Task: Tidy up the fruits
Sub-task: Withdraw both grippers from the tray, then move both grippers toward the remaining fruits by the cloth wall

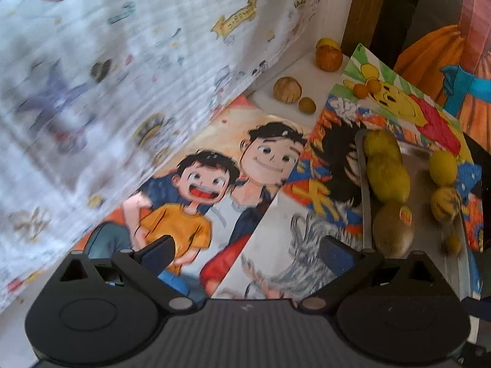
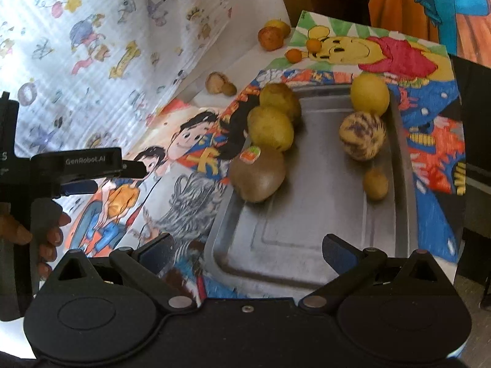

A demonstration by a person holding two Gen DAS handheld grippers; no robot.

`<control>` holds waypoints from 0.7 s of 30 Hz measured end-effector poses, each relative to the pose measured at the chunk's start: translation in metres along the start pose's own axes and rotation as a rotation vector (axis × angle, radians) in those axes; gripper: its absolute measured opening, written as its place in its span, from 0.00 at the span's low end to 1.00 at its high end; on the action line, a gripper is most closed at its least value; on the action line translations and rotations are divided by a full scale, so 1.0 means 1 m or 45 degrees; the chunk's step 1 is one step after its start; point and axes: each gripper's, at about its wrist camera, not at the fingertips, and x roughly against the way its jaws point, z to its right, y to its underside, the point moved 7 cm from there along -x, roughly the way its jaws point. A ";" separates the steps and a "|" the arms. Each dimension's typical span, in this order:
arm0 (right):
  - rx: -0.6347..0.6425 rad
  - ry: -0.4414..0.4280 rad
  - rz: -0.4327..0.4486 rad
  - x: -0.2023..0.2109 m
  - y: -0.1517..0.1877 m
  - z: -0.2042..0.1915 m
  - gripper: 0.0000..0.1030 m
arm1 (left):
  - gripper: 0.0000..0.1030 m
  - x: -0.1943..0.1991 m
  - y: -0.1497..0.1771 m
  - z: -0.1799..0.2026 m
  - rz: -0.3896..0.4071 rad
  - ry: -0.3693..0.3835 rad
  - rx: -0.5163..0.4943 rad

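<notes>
A metal tray [image 2: 307, 230] holds several fruits: a brown kiwi with a sticker [image 2: 257, 174], two yellow-green fruits [image 2: 270, 127] behind it, a yellow lemon [image 2: 369, 93], a striped fruit [image 2: 362, 136] and a small brown one [image 2: 376, 182]. My right gripper [image 2: 245, 254] is open and empty over the tray's near end. My left gripper [image 1: 245, 251] is open and empty above the cartoon drawings, left of the tray [image 1: 365, 184]. It also shows in the right wrist view [image 2: 122, 168]. Loose fruits lie beyond: a brown one [image 1: 287, 89], a small brown one [image 1: 307, 105], an orange one [image 1: 329, 57], two small oranges [image 1: 366, 88].
Colourful cartoon drawings [image 1: 214, 184] cover the table. A Winnie the Pooh picture [image 2: 368, 49] lies behind the tray. A patterned white sheet [image 1: 107, 76] rises along the left. An orange and blue painted panel [image 2: 429, 0] stands at the back right.
</notes>
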 end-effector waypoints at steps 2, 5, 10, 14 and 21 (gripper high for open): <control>0.011 0.013 0.010 -0.003 -0.009 0.001 0.99 | 0.99 -0.007 -0.010 0.002 0.007 0.015 0.017; 0.029 0.029 0.029 -0.007 -0.026 0.003 0.99 | 0.99 -0.018 -0.025 0.006 0.016 0.034 0.042; 0.067 0.060 0.075 -0.016 -0.059 0.012 0.99 | 0.99 -0.040 -0.050 0.012 0.035 0.080 0.067; 0.076 0.102 0.120 -0.023 -0.090 0.024 0.99 | 0.99 -0.060 -0.069 0.019 0.042 0.103 0.088; 0.141 0.156 0.180 -0.034 -0.151 0.045 0.99 | 0.99 -0.086 -0.104 0.032 0.060 0.152 0.134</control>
